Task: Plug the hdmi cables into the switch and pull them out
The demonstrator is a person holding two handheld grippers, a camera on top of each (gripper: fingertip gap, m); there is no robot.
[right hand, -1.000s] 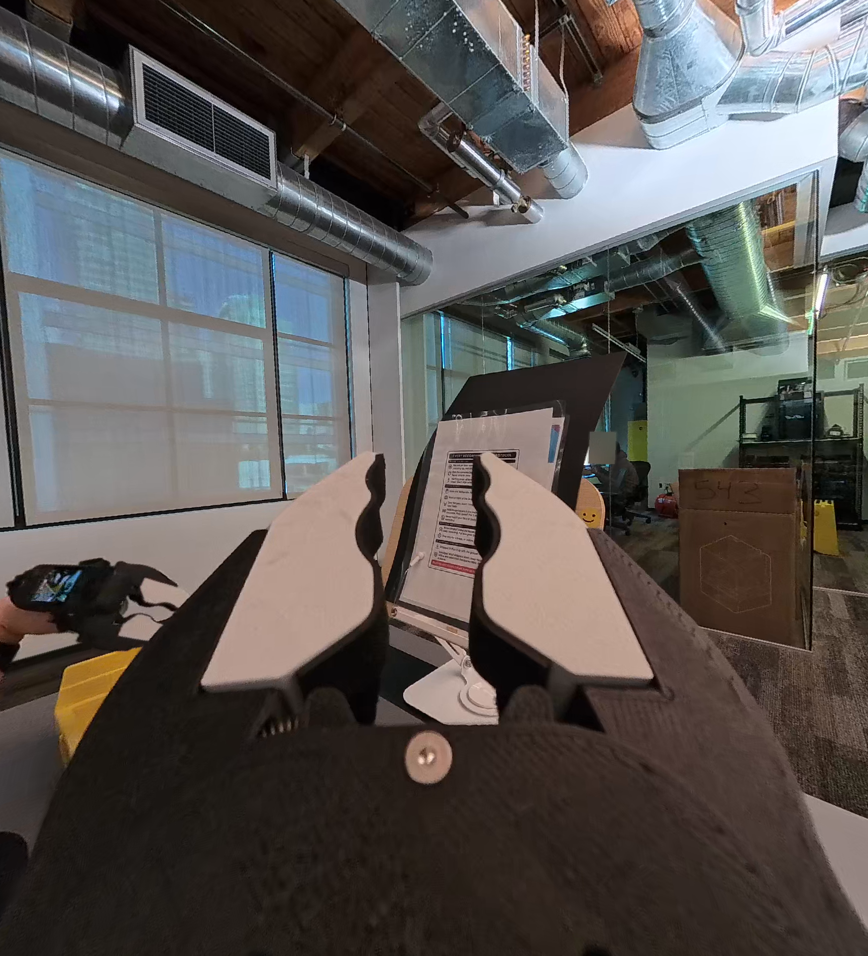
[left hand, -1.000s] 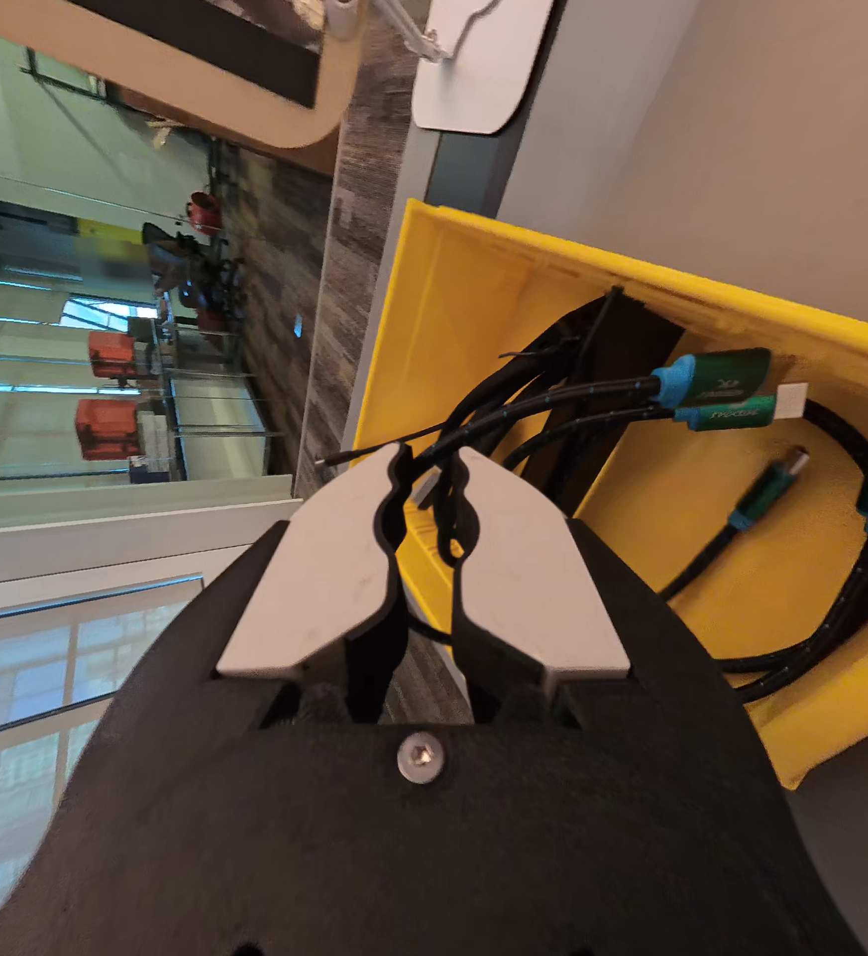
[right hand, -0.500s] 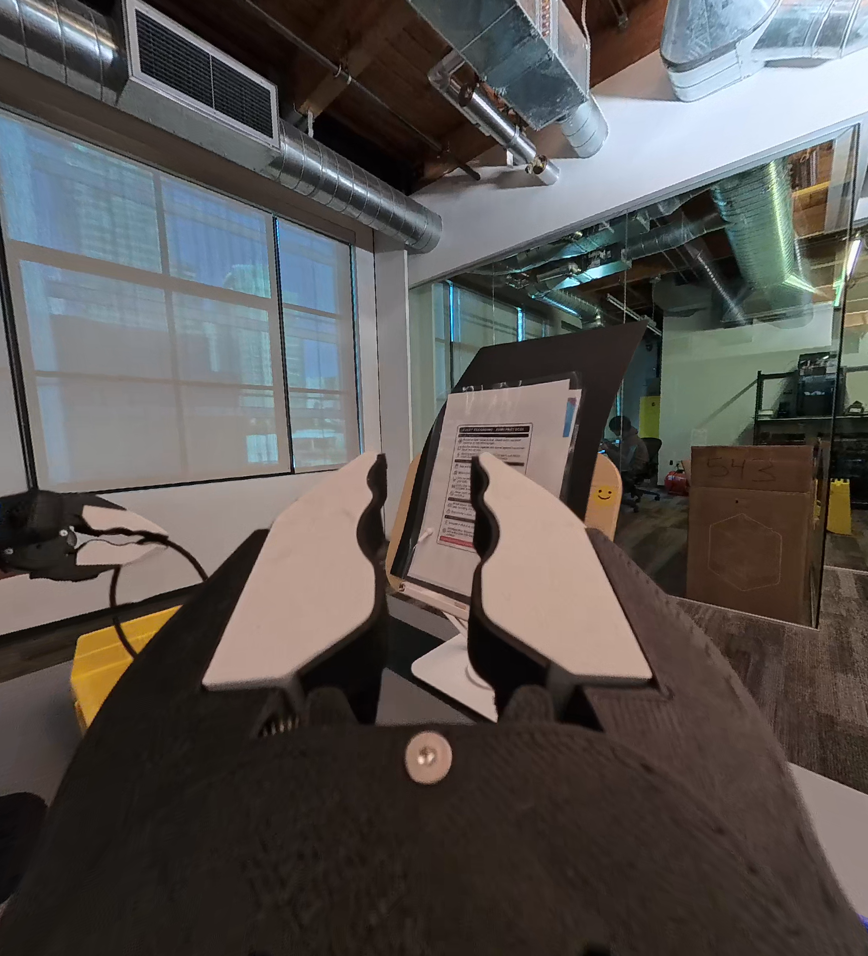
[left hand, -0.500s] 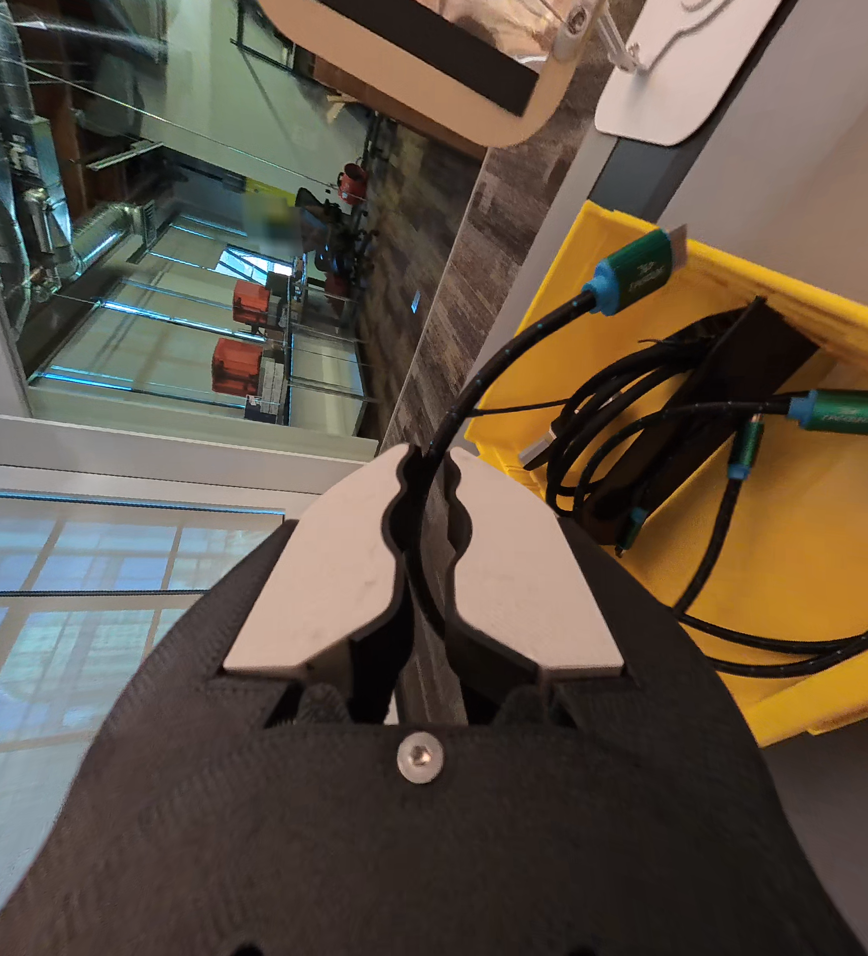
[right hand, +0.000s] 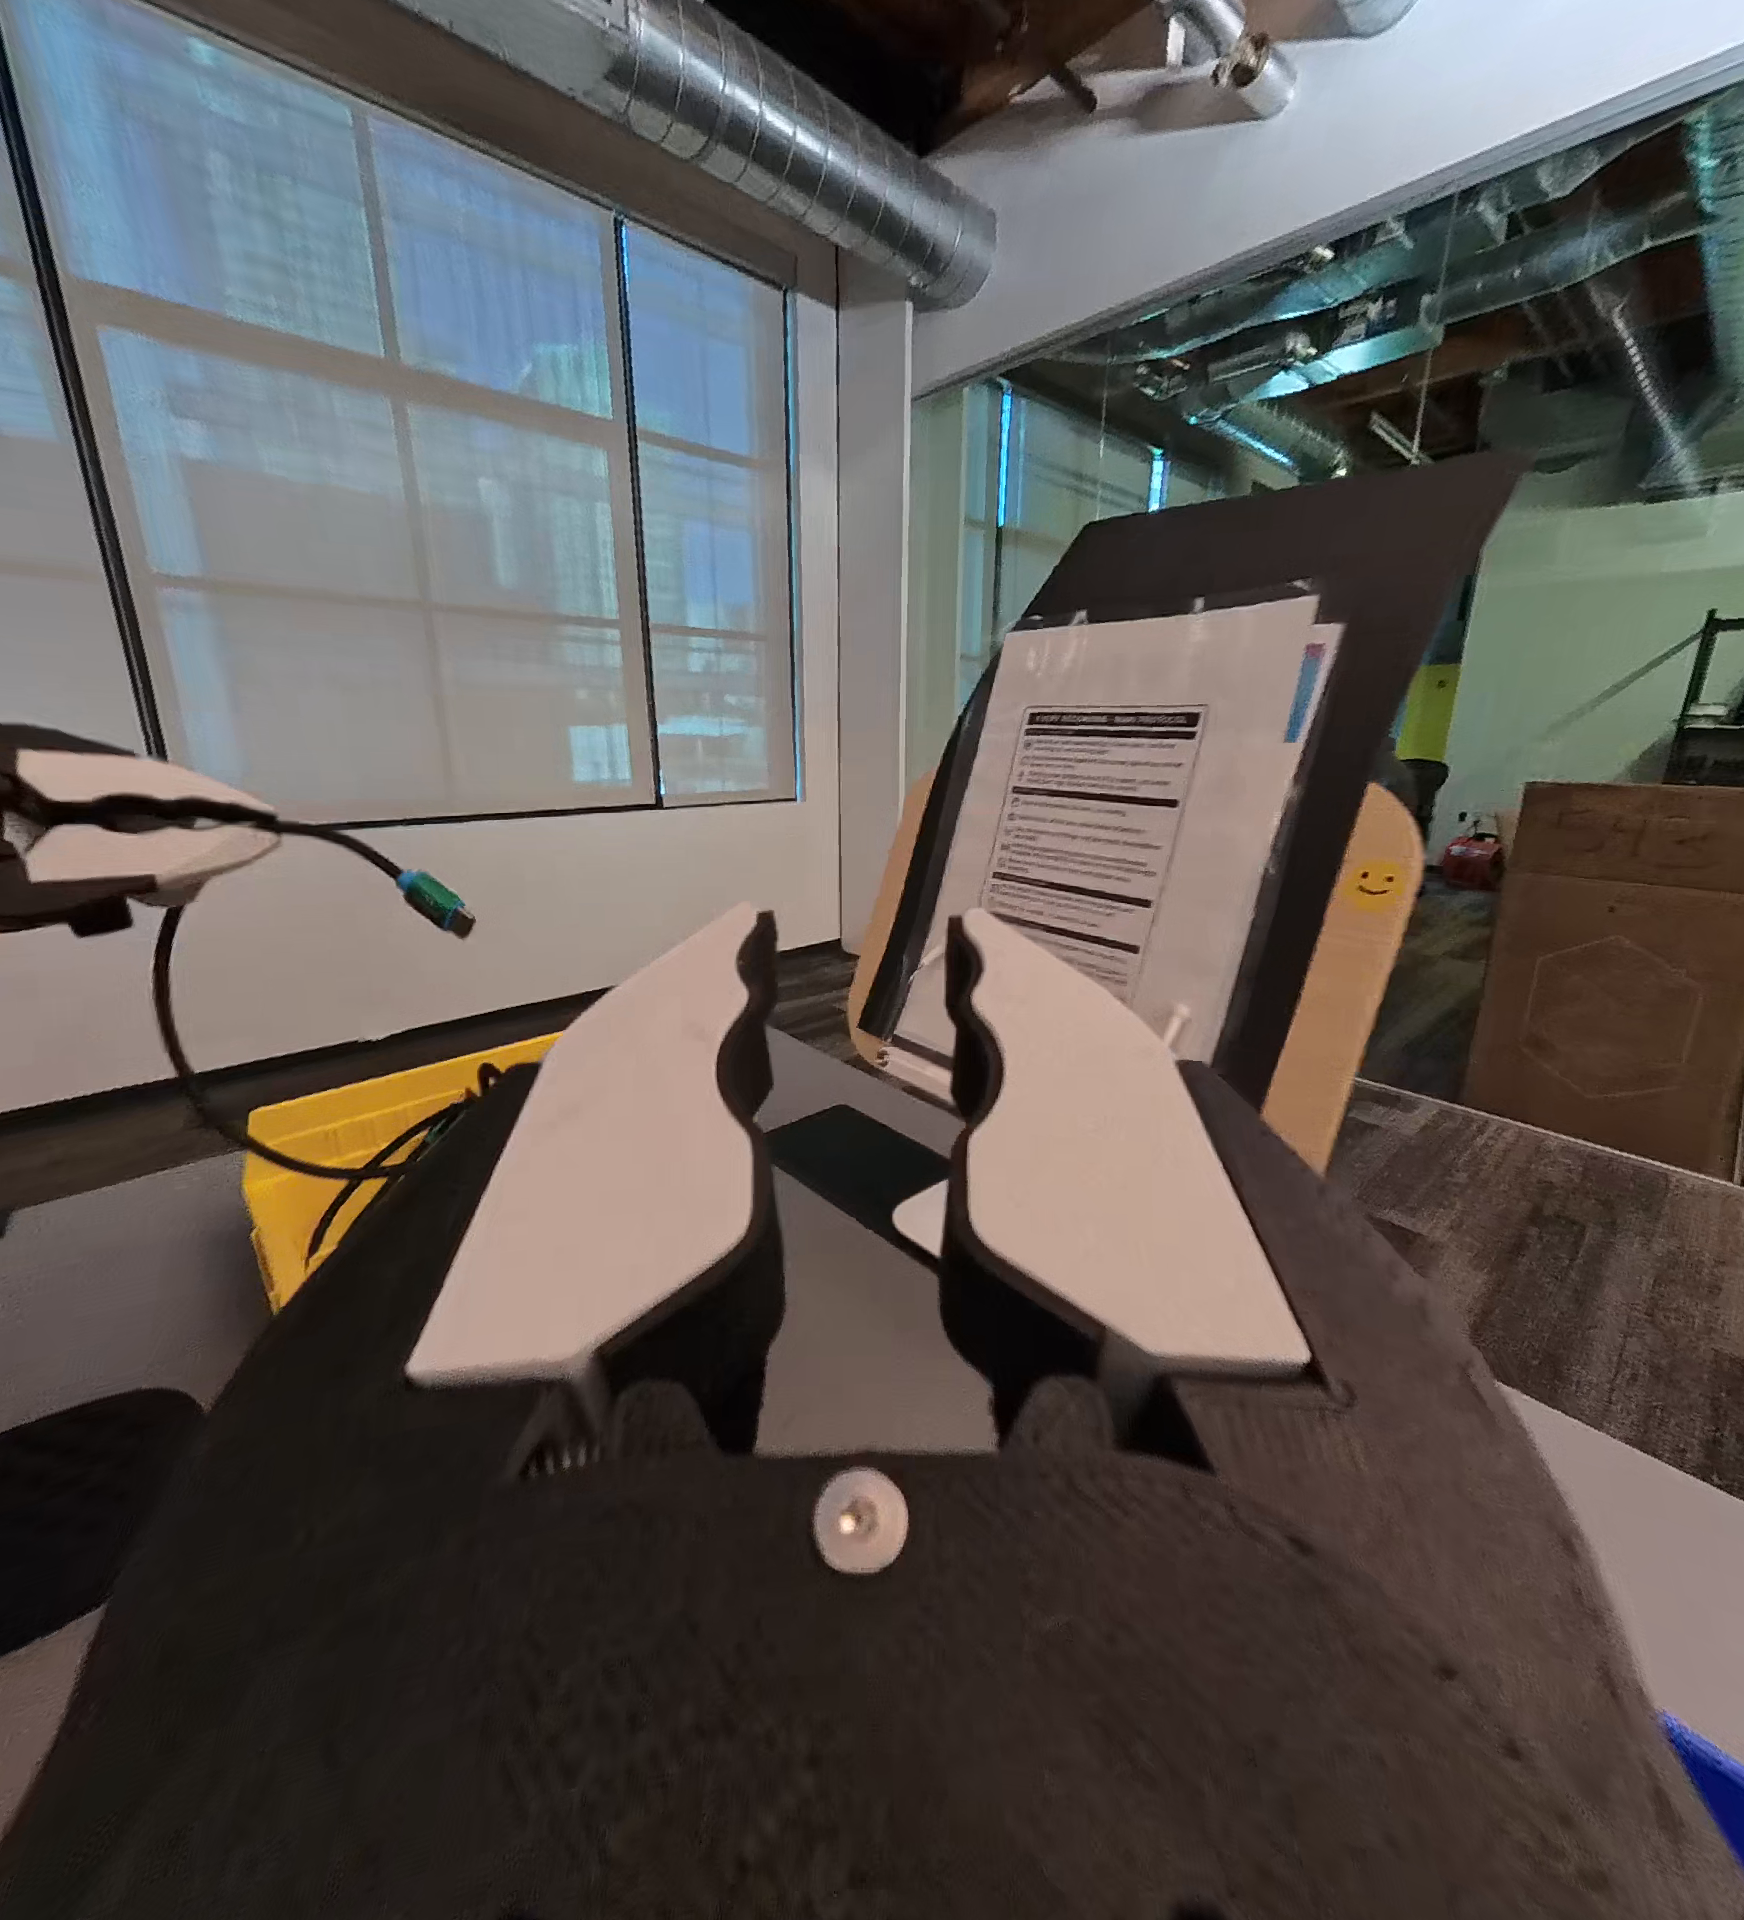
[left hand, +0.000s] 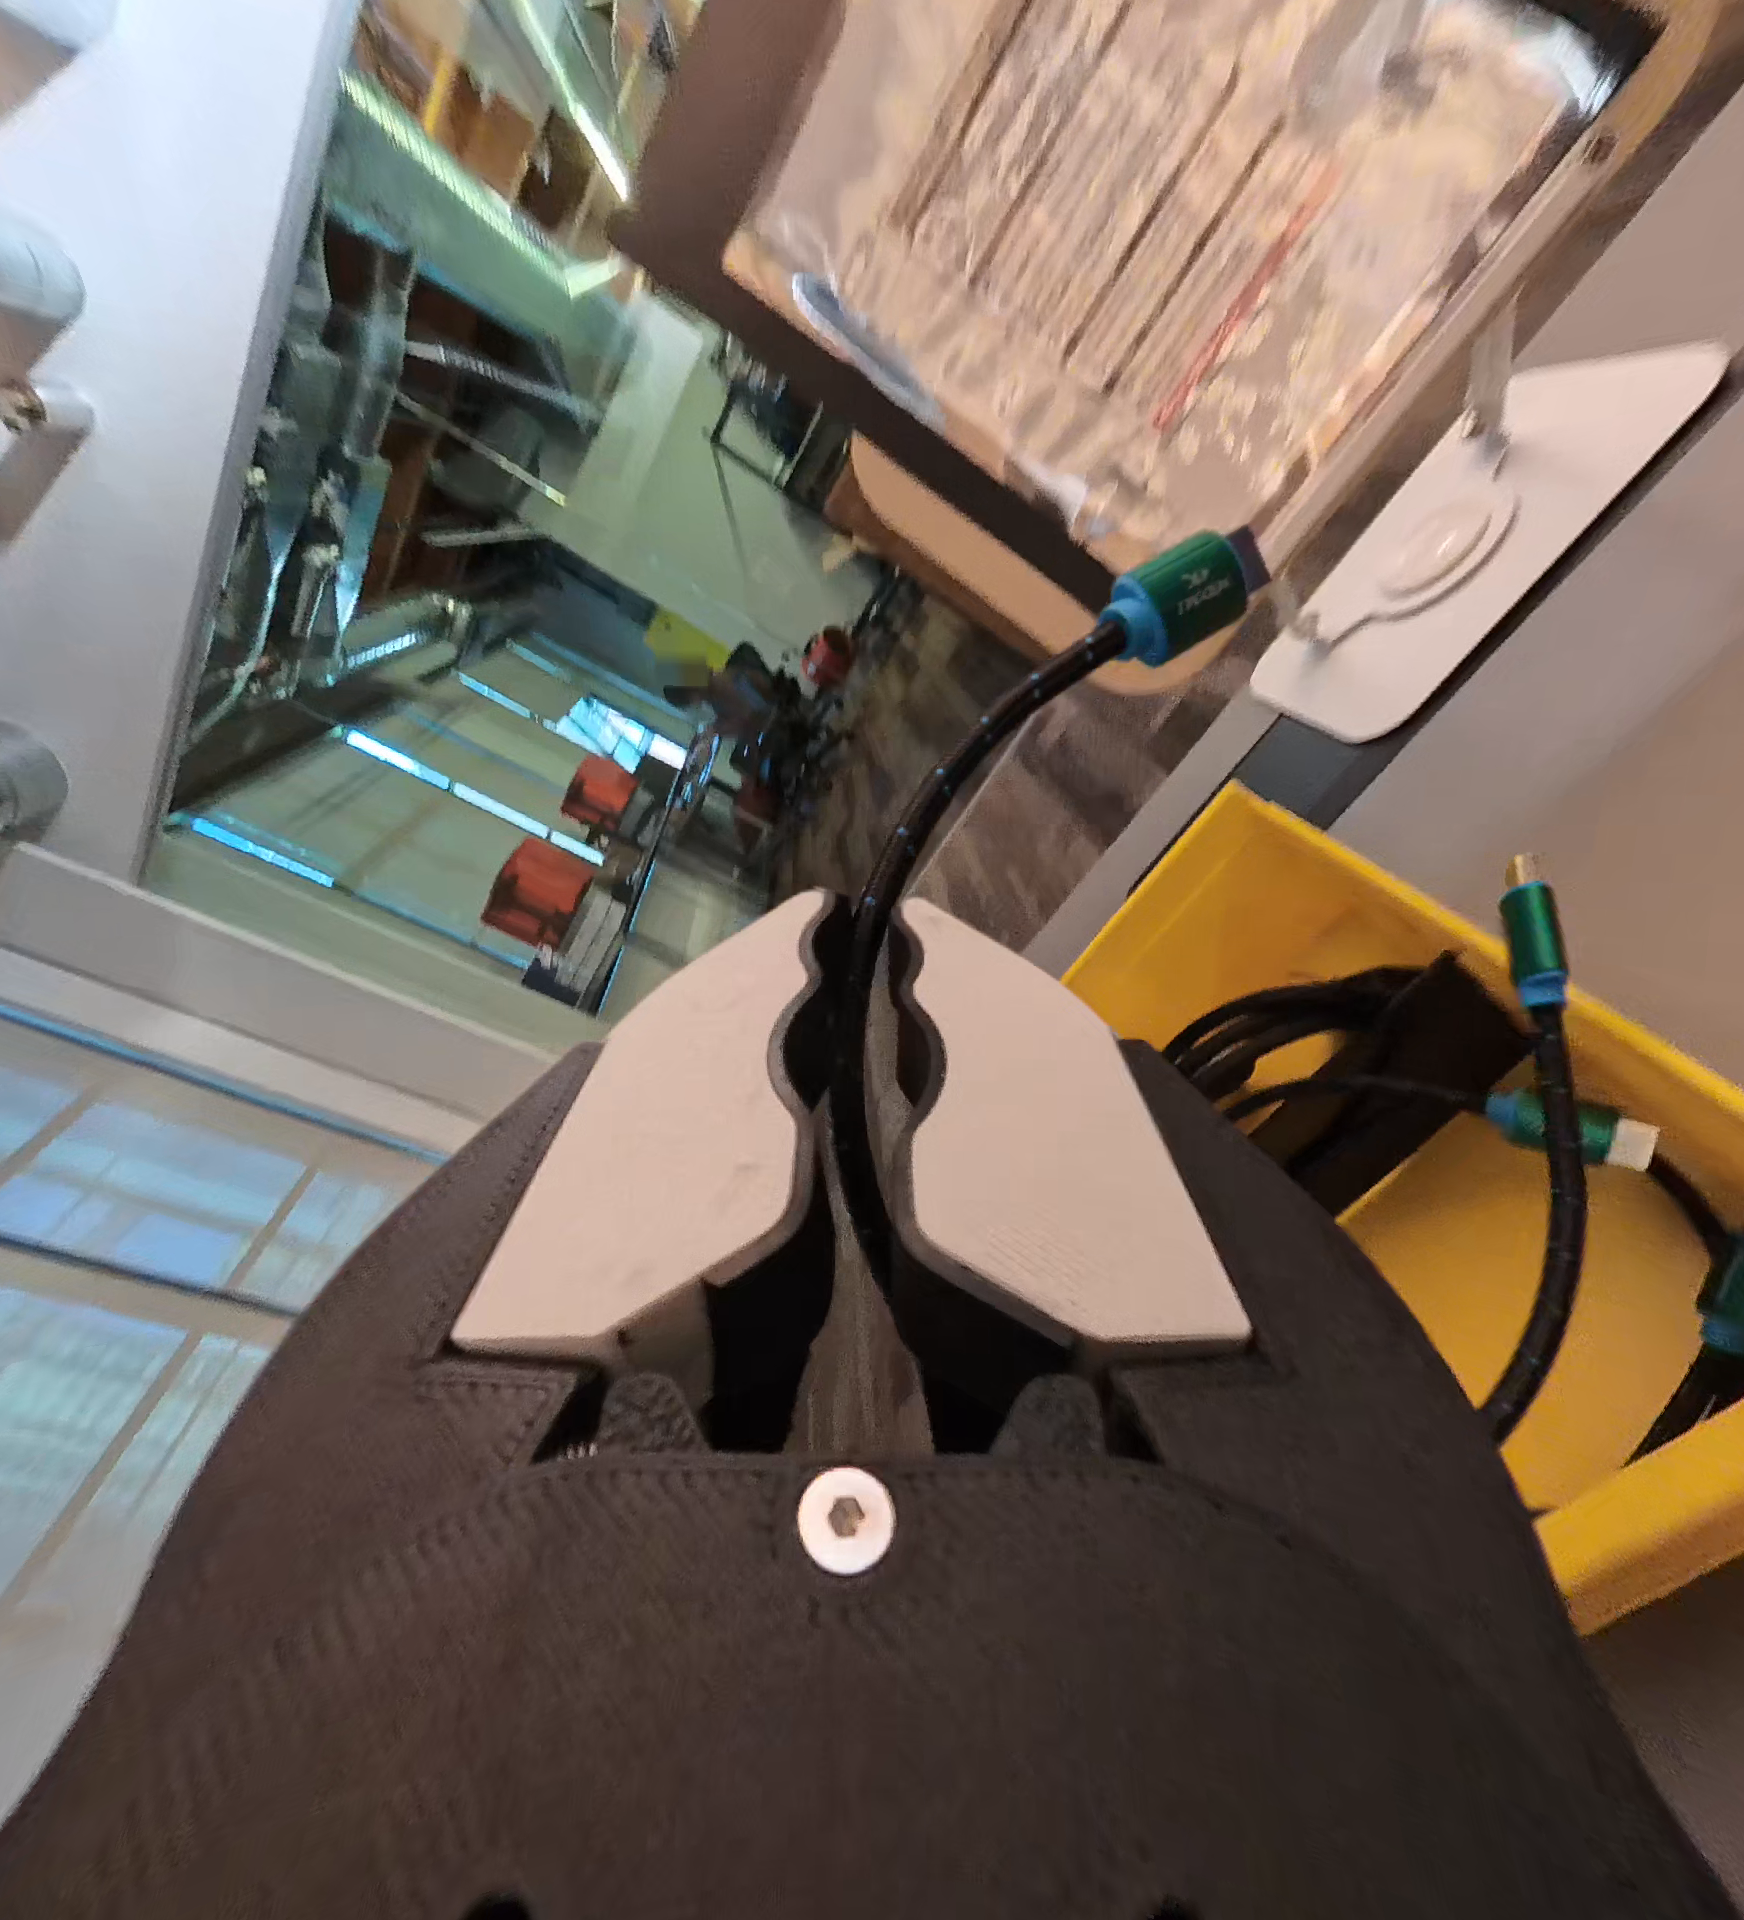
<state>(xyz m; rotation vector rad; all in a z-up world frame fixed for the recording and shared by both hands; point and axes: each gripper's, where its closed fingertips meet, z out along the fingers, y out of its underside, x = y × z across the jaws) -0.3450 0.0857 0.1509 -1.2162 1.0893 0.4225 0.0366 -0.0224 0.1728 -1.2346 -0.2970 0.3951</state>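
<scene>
One black braided green-plugged HDMI cable (left hand: 961, 769)

An office with an industrial loft look: bare metal ducts (right hand: 785, 135) along the top, tall windows (right hand: 380, 499) at left, glass partition (right hand: 1626, 416) at right, grey carpet (right hand: 1626, 1278) lower right.
</scene>
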